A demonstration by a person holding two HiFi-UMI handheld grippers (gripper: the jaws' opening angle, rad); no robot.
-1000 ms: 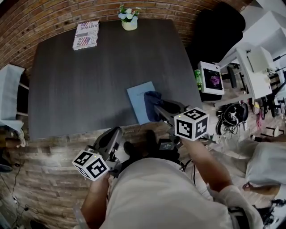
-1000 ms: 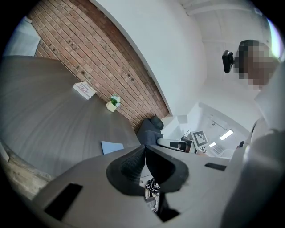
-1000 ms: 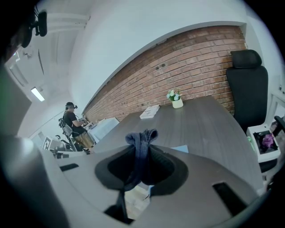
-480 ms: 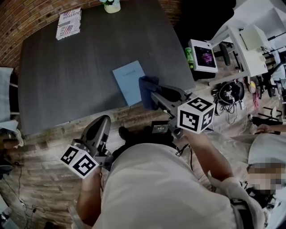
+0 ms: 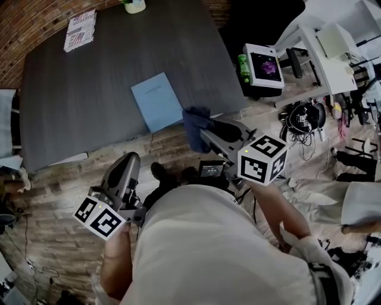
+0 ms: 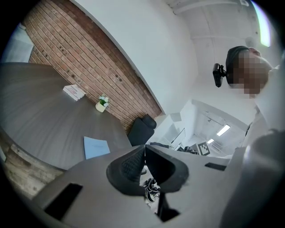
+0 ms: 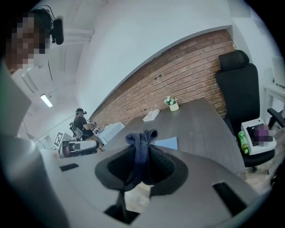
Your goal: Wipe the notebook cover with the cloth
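Withdrawn since a second ago: right gripper [image 7: 141, 153] and cloth [image 5: 195, 124], formerly at the notebook's right edge, now off the table [image 5: 89, 89] and above the floor [image 5: 53, 196].

- Right gripper: jaws clamped on the dark blue cloth, which bunches above the tips and hangs below them.
- Left gripper [image 6: 144, 153]: jaws closed together, nothing between them, held low beside the person's body.
- Notebook [image 5: 156, 101]: light blue, flat on the table near its front edge, apart from the cloth. Cover print too small to read.
- Magazine [image 5: 80, 30]: far corner, lettering illegible.
- Flower pot [image 5: 135, 6]: far edge.
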